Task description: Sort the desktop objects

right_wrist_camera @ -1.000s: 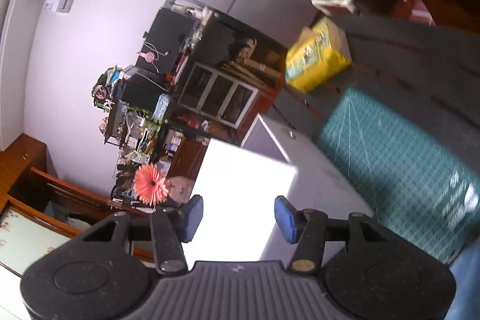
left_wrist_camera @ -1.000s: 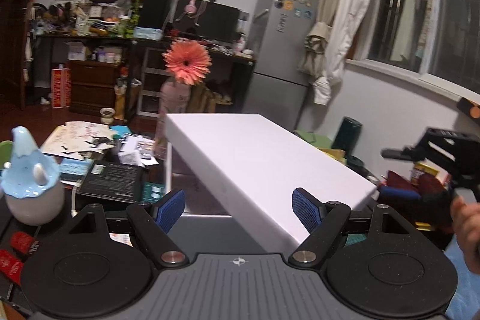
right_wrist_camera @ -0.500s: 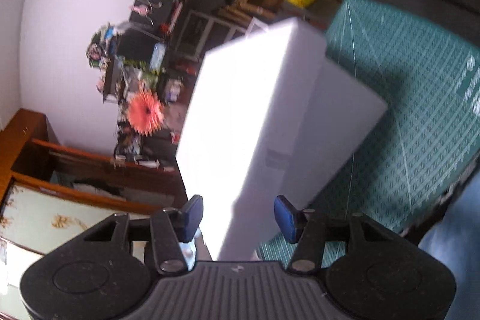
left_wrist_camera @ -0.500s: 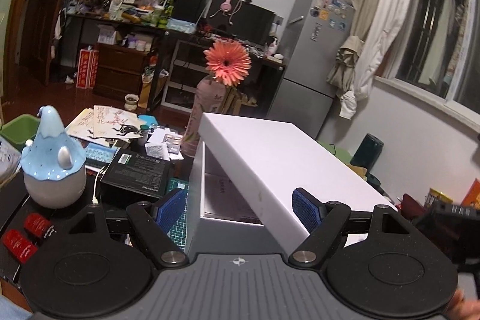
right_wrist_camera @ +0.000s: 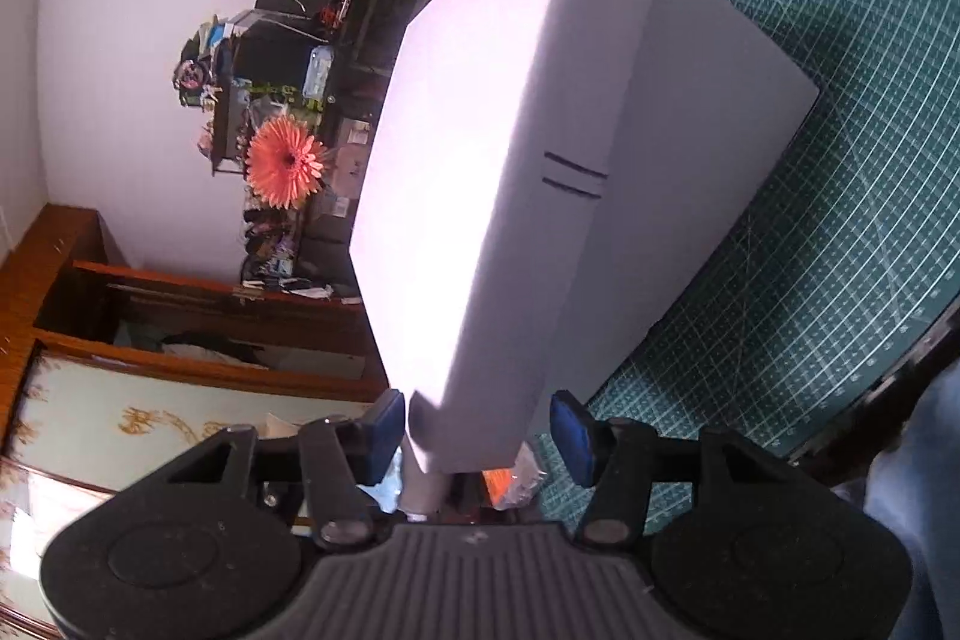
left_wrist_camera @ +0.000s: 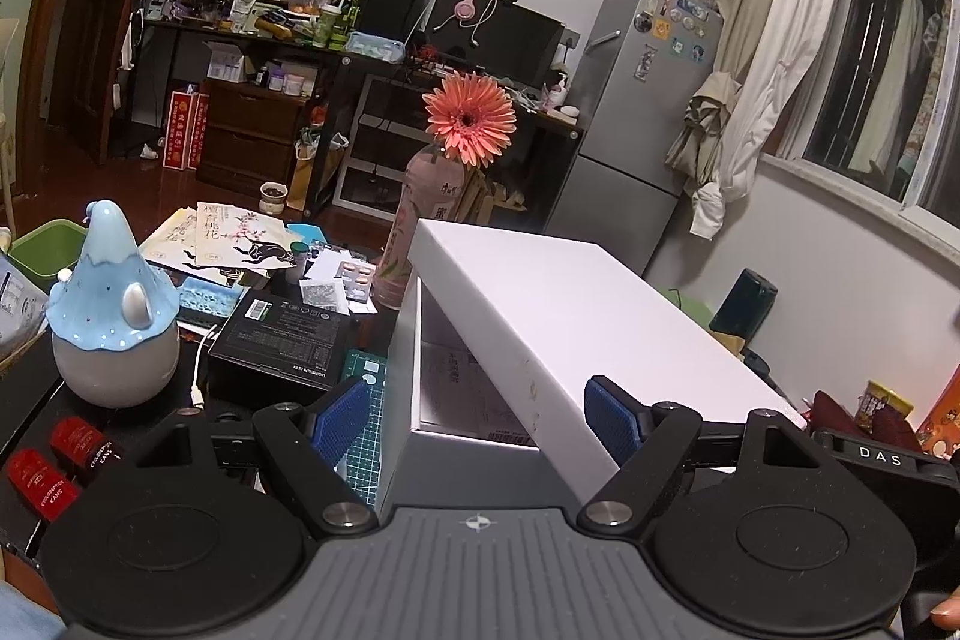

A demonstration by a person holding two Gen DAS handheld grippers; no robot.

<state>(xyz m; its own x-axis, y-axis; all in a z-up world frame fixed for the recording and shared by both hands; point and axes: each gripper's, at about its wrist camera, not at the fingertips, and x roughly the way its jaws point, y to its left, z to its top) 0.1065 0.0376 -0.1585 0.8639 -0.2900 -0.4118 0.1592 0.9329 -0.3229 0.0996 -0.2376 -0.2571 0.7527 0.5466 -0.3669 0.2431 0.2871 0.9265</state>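
probably light, stiff card: white lid (left_wrist_camera: pixel 576 304) tilted on box (left_wrist_camera: pixel 402 370); pinch its long edges. left gripper (left_wrist_camera: pixel 477 415) and right gripper (right_wrist_camera: pixel 474 427) both spread, gripping nothing.

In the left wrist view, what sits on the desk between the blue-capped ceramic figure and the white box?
In the left wrist view, a black carton lies flat between the ceramic figure and the white box, with a strip of green cutting mat showing beside the box.

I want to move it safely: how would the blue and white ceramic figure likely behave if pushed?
The ceramic figure looks glazed, so probably slippery and fragile. Its round base and tall pointed top suggest it might rock or tip rather than slide.
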